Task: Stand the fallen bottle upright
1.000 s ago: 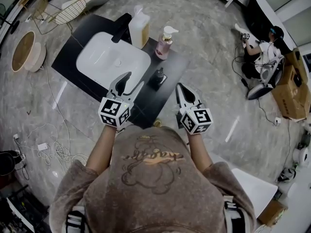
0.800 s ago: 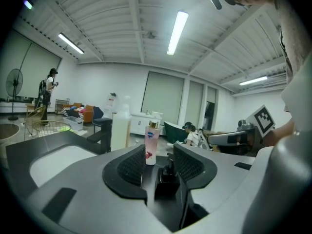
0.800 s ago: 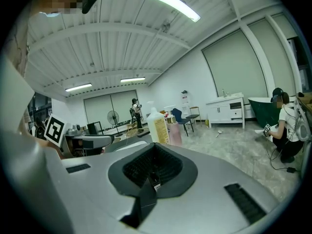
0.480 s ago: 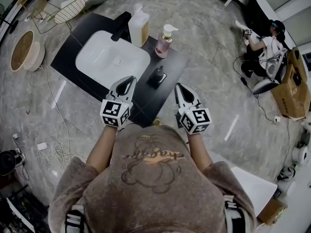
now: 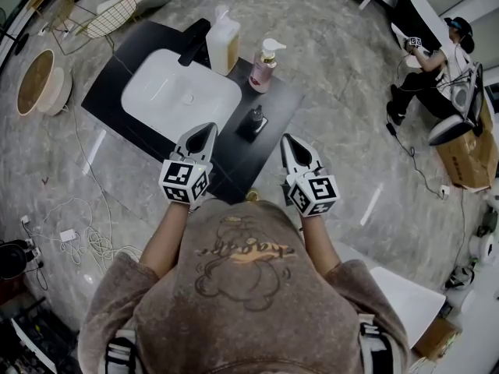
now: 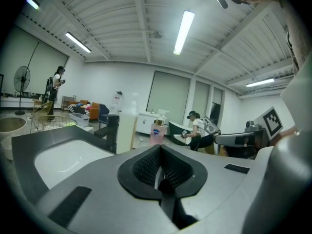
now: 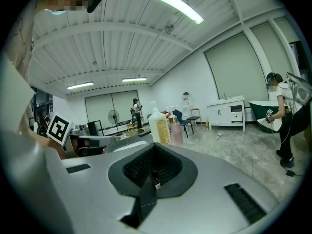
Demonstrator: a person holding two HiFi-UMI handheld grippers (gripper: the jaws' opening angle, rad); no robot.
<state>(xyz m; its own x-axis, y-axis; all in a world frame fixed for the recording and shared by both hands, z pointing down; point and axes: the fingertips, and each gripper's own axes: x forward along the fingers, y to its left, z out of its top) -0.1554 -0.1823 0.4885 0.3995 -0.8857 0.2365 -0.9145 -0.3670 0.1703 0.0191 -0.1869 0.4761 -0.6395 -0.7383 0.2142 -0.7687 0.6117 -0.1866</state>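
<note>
Black counter (image 5: 231,164) below; left tool (image 5: 206,128), right tool (image 5: 289,139) both closed, empty.

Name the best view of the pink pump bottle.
Head view: the pink pump bottle stands whole, upright on the black counter. Left gripper view shows it small, base hidden; right gripper view, partly behind the yellow bottle.

The person holds both grippers out ahead of the chest, side by side and well apart, pointing forward and slightly down. The left gripper (image 5: 206,129) has its jaws pressed together, with nothing between them. The right gripper (image 5: 289,140) likewise has its jaws together and empty. Each marker cube sits at the near end of its gripper. The left forearm (image 5: 161,244) and right forearm (image 5: 320,245) are bare below brown sleeves and angle slightly inward.
</note>
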